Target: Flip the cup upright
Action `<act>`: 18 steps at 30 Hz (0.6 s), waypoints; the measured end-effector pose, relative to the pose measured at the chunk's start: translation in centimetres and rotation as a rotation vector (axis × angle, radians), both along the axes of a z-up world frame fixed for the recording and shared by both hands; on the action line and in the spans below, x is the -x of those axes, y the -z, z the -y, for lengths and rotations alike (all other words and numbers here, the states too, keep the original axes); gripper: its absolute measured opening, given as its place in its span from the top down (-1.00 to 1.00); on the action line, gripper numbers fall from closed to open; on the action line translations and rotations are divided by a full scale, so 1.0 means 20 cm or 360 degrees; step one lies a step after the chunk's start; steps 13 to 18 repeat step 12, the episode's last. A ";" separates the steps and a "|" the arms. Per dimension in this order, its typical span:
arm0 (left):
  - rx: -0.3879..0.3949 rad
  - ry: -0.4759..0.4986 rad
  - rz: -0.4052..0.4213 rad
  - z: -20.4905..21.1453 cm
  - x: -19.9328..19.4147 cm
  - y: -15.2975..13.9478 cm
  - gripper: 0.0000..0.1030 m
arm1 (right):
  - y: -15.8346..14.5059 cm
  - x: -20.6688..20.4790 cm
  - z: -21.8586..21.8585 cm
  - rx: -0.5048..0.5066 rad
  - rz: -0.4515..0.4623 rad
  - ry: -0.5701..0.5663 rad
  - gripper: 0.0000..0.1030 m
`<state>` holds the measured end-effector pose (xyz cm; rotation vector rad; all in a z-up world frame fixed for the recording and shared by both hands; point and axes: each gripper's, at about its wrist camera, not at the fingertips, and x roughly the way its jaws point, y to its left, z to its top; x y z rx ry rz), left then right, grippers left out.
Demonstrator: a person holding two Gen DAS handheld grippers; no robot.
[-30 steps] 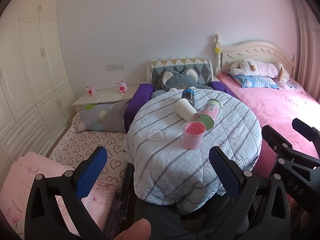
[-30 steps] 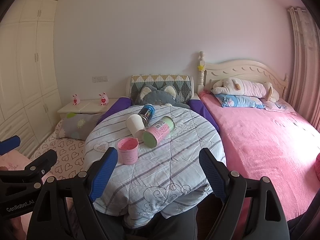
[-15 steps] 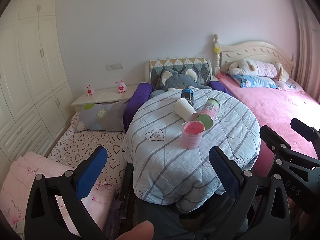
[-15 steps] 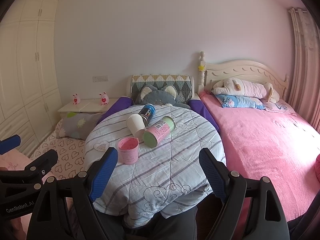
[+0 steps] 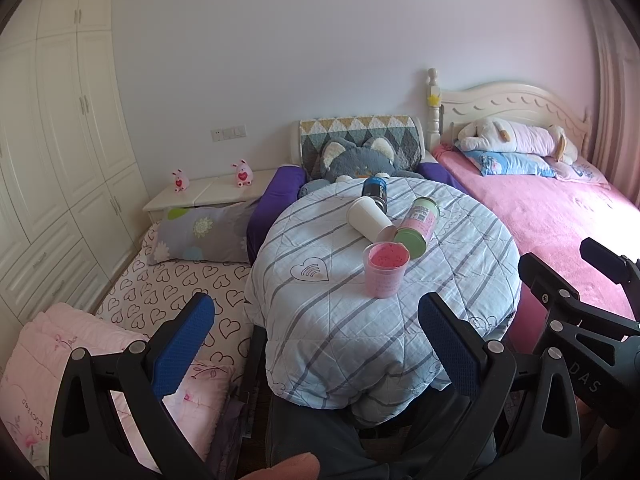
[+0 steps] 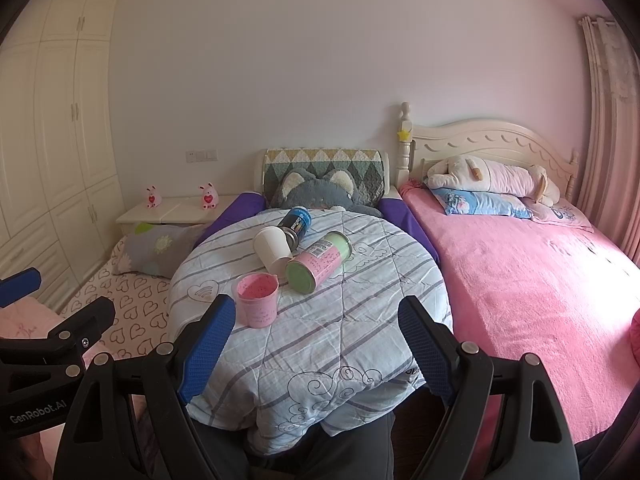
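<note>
A white paper cup (image 5: 369, 219) (image 6: 273, 249) lies on its side on the round table with a striped cloth (image 5: 320, 304) (image 6: 352, 344). A pink-and-green cup (image 5: 416, 226) (image 6: 318, 268) lies on its side beside it. A dark blue can (image 5: 375, 190) (image 6: 295, 224) lies behind them. A pink cup (image 5: 385, 274) (image 6: 257, 299) stands upright in front. My left gripper (image 5: 316, 344) is open and empty, short of the table. My right gripper (image 6: 316, 344) is open and empty near the table's front edge.
A pink bed (image 6: 520, 280) lies to the right. A heart-print mattress (image 5: 160, 292) with a grey pillow (image 5: 200, 236) lies to the left. A grey plush cat (image 5: 358, 160) sits behind the table. White wardrobes (image 5: 60, 140) line the left wall.
Both views have shifted only slightly; the cups have not moved and both grippers remain open.
</note>
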<state>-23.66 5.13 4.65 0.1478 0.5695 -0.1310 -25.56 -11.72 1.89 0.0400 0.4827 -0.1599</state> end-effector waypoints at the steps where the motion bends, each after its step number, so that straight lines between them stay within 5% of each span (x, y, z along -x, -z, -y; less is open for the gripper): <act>1: 0.0001 0.0001 -0.0001 0.00 0.01 0.00 -1.00 | 0.00 0.00 0.00 -0.0001 0.0000 0.0000 -0.64; 18: 0.0020 -0.0019 -0.0005 -0.02 -0.02 -0.02 -1.00 | 0.00 0.00 0.00 0.0002 -0.0005 -0.0002 -0.64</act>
